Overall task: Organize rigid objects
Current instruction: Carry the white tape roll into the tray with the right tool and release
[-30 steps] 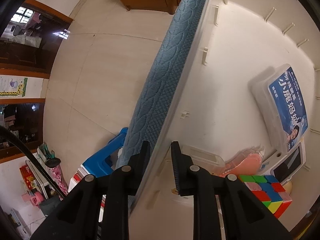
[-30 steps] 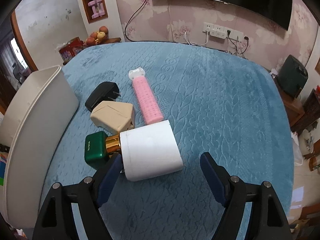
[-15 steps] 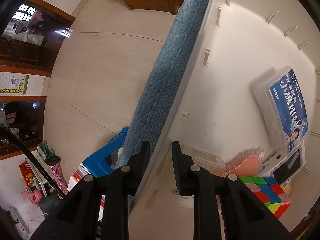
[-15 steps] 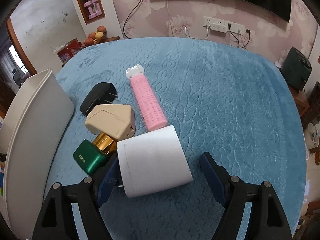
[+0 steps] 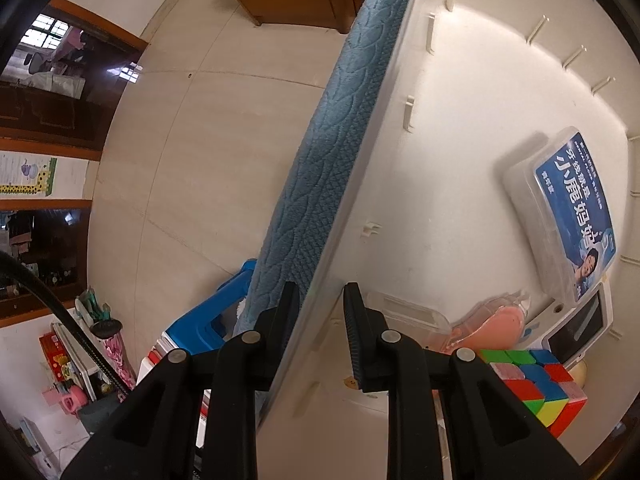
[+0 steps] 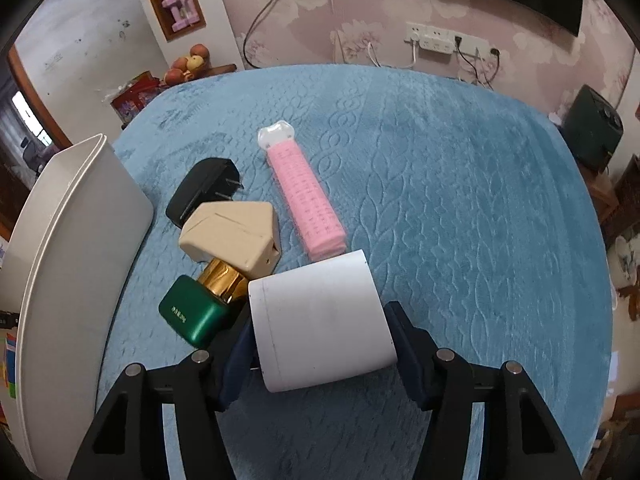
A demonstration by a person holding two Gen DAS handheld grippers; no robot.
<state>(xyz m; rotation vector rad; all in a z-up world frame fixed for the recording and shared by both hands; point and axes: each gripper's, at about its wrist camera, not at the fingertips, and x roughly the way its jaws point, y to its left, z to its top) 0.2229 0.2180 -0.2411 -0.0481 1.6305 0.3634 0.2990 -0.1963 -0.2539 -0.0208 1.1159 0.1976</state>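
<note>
1. White block: lies on the blue-covered tabletop, between my right tongs, whose jaws are closing around it.
2. Cream bin: my left tongs stand clenched on its wall.
3. Green bottle: just beside the block.

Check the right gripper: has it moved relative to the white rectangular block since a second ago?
Yes. The right gripper has advanced toward the white rectangular block, which lies on the blue quilted cloth; its fingers now flank the block and are closing on it.
</note>
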